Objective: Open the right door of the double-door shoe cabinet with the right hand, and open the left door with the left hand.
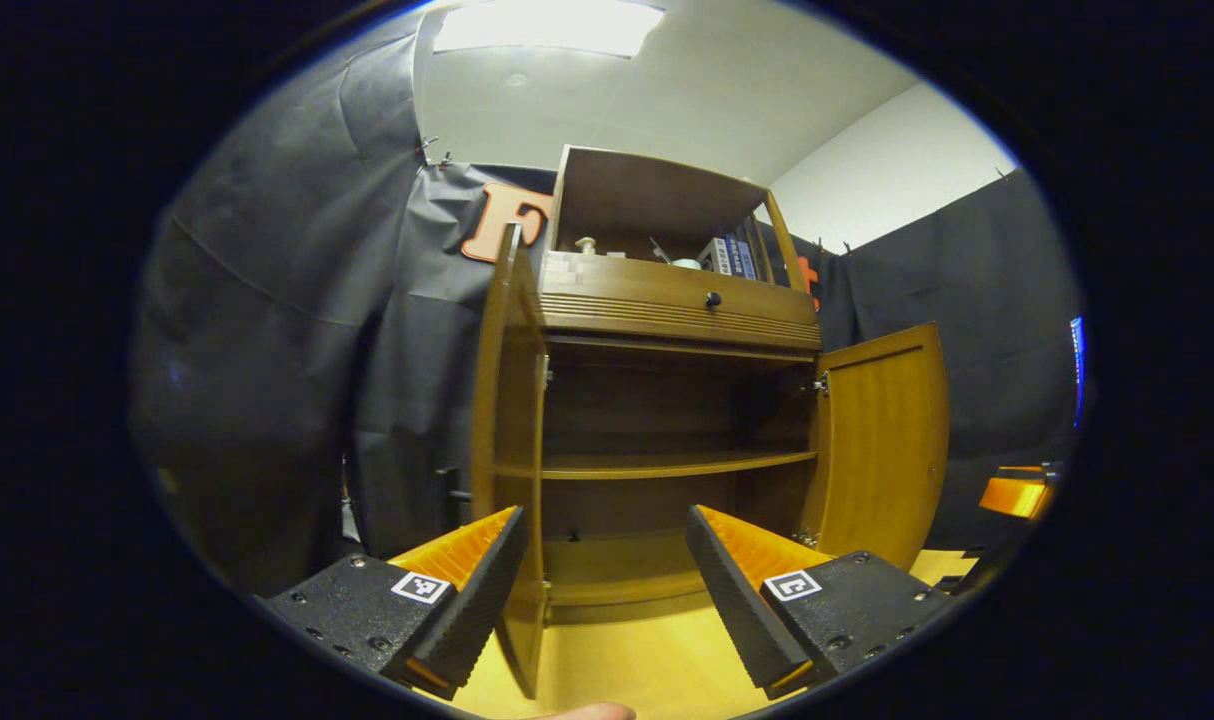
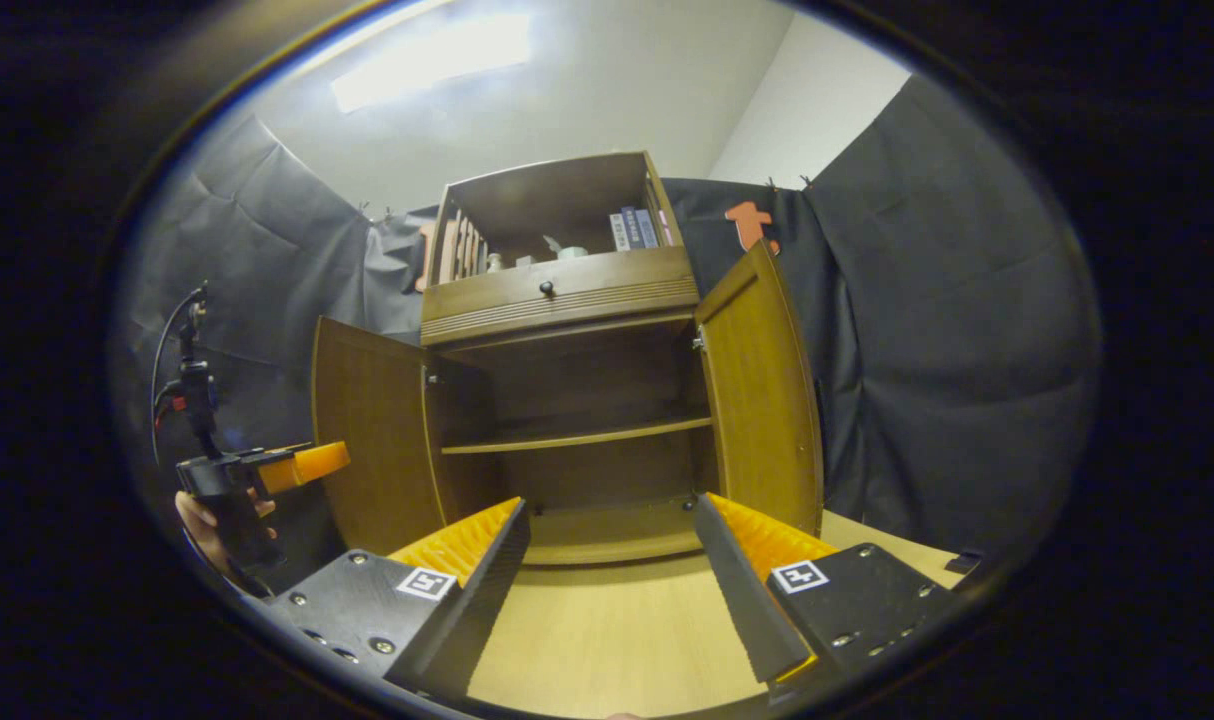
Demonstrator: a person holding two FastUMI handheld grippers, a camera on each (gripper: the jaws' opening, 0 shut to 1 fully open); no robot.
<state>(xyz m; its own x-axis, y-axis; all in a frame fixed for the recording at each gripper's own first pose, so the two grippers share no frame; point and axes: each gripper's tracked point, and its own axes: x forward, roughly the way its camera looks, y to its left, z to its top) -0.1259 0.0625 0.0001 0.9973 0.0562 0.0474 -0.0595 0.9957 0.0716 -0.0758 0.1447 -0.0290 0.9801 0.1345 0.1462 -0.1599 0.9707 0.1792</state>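
Both grippers stand with their fingers spread wide and nothing between them. At the bottom of the left gripper view, the left gripper (image 1: 602, 585) points at the brown wooden double-door shoe cabinet (image 1: 667, 400) in the centre of the frame. The cabinet's left door (image 1: 507, 440) is swung out toward the camera and seen nearly edge-on; its lower edge comes down just beside the left-hand finger (image 1: 477, 590), and whether the two touch cannot be told. The right door (image 1: 882, 440) stands open at the right of centre, its inner face showing. Between the doors lies a dark interior with one wooden shelf (image 1: 667, 465) across the middle. Above it sits a ribbed wooden drawer front with a small dark knob (image 1: 713, 299), and over that an open compartment holding books (image 1: 732, 255) and small pale objects.

At the bottom of the right gripper view, the right gripper (image 2: 612, 580) rests released, well apart from the cabinet (image 2: 567, 400), over a pale wooden floor (image 2: 617, 630). Both doors hang open here too, the left one (image 2: 367, 440) at left of centre, the right one (image 2: 762, 390) at right of centre. At the far left edge, a hand (image 2: 202, 520) holds the other gripper (image 2: 257, 475) beside the left door.
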